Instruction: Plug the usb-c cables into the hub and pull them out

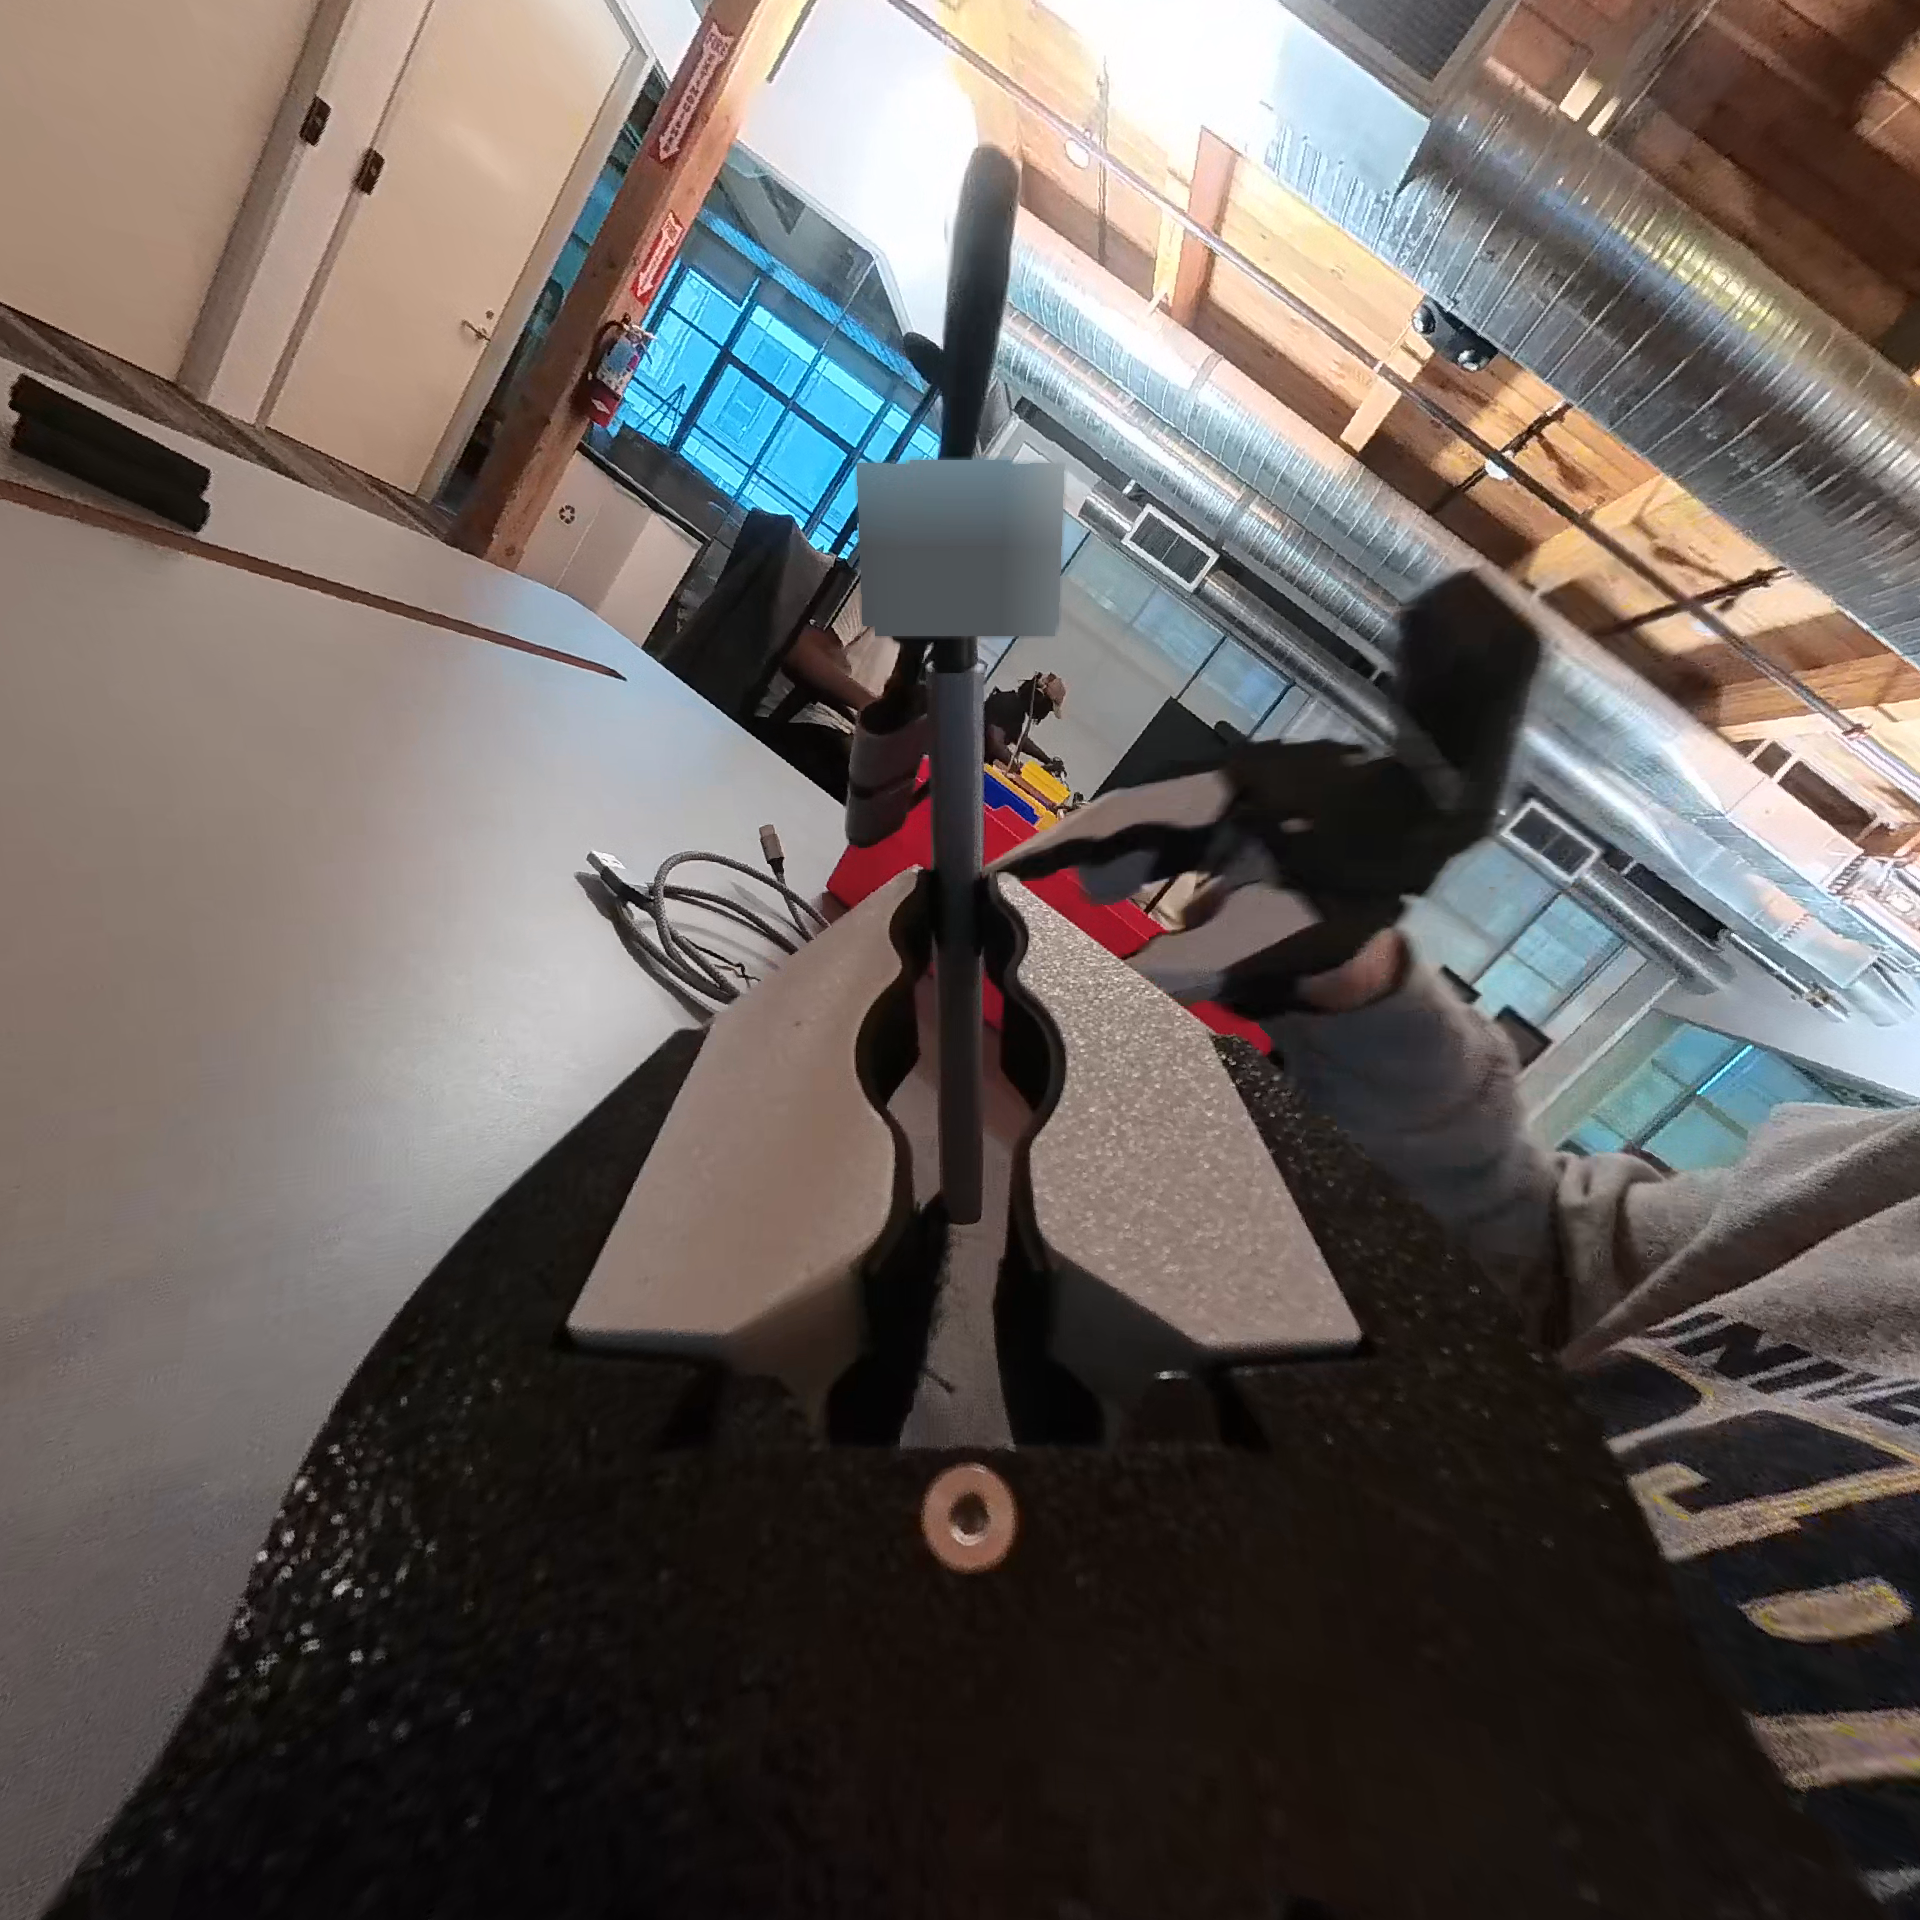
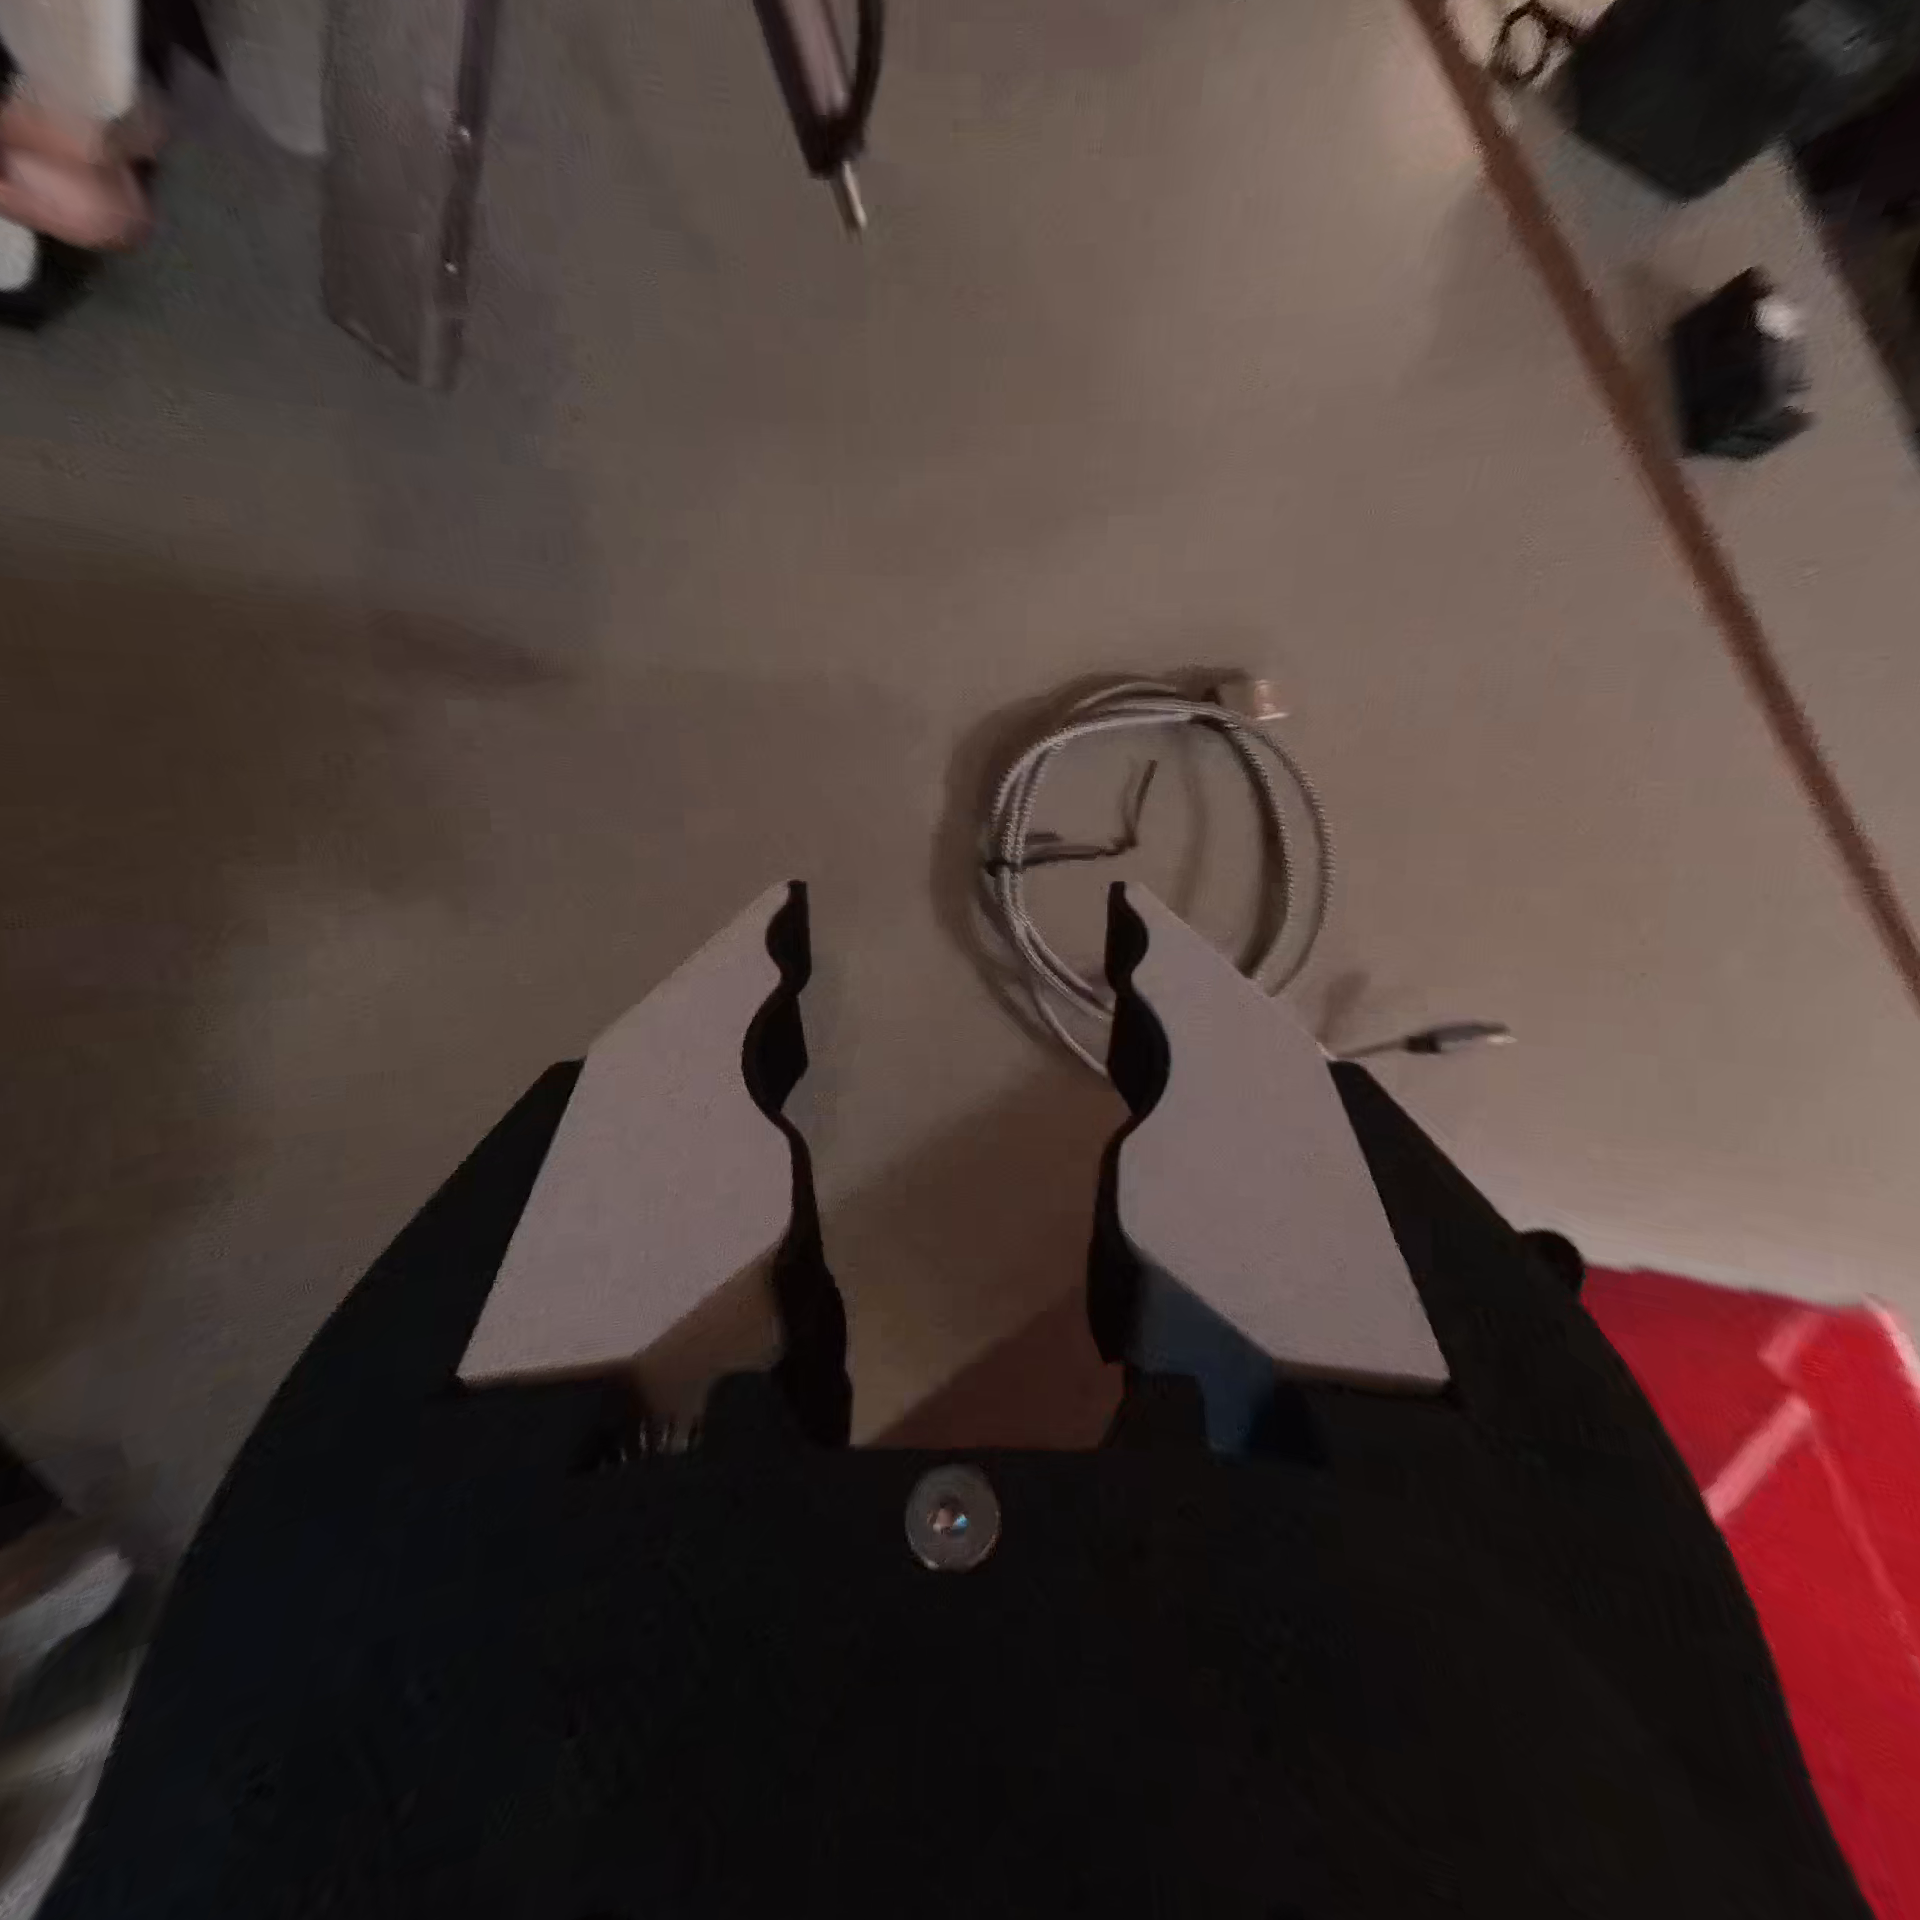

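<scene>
Left gripper (image 1: 951,904) jaws pinching hub (image 1: 958,935) edge-on, held up off counter (image 1: 260,831). Right gripper (image 2: 954,899) jaws spread, empty, above coiled cables (image 2: 1153,862). Braided, light, floppy: best gripped at rigid plug (image 2: 1262,698), not cord.

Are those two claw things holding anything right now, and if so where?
The left gripper is shut on the hub, pinching its slim grey body edge-on. The right gripper holds nothing; its jaws are open above the coiled cables.
</scene>
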`<move>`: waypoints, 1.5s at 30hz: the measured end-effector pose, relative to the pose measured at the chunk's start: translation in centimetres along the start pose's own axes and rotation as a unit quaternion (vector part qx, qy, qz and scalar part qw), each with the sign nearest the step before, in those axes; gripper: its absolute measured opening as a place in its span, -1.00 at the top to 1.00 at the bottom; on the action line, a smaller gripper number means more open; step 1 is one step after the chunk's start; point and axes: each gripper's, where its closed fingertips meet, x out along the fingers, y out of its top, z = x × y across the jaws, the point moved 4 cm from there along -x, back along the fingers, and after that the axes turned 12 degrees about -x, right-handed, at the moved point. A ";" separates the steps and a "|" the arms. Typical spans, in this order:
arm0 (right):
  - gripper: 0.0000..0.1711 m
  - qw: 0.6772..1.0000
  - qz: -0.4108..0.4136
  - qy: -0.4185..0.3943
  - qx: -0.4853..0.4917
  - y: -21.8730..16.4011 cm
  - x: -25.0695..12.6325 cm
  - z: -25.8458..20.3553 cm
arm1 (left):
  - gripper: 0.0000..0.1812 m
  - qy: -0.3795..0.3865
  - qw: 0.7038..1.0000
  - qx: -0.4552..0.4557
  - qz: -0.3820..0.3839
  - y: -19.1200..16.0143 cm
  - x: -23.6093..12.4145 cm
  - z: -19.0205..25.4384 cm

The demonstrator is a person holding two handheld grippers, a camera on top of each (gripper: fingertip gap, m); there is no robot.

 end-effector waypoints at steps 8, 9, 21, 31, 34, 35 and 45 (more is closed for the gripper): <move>0.46 0.983 -0.098 0.116 0.106 -3.2 7.5 1.4 | 0.93 -0.008 1.000 0.004 0.006 0.5 -0.2 0.3; 0.53 0.981 -0.104 0.118 0.113 -3.3 7.8 1.5 | 0.93 -0.010 1.000 0.004 0.006 0.5 -0.2 0.4; 0.90 0.992 0.016 -0.081 0.097 0.3 -6.6 4.4 | 0.93 -0.021 1.000 -0.009 0.013 0.7 -0.3 0.6; 0.90 0.905 -0.073 -0.323 0.268 -12.0 -19.8 5.3 | 0.93 -0.037 0.999 -0.030 0.011 0.3 -0.1 0.8; 0.90 0.887 -0.133 -0.329 0.297 -15.4 -19.2 4.8 | 0.93 -0.040 0.999 -0.029 0.005 0.1 0.1 0.9; 0.90 0.877 -0.158 -0.333 0.307 -16.6 -19.3 4.6 | 0.93 -0.039 0.999 -0.029 0.004 0.0 0.1 0.9; 0.89 0.843 -0.274 -0.283 0.366 -23.5 -17.3 3.7 | 0.93 -0.041 0.999 -0.029 -0.003 -0.3 0.3 0.9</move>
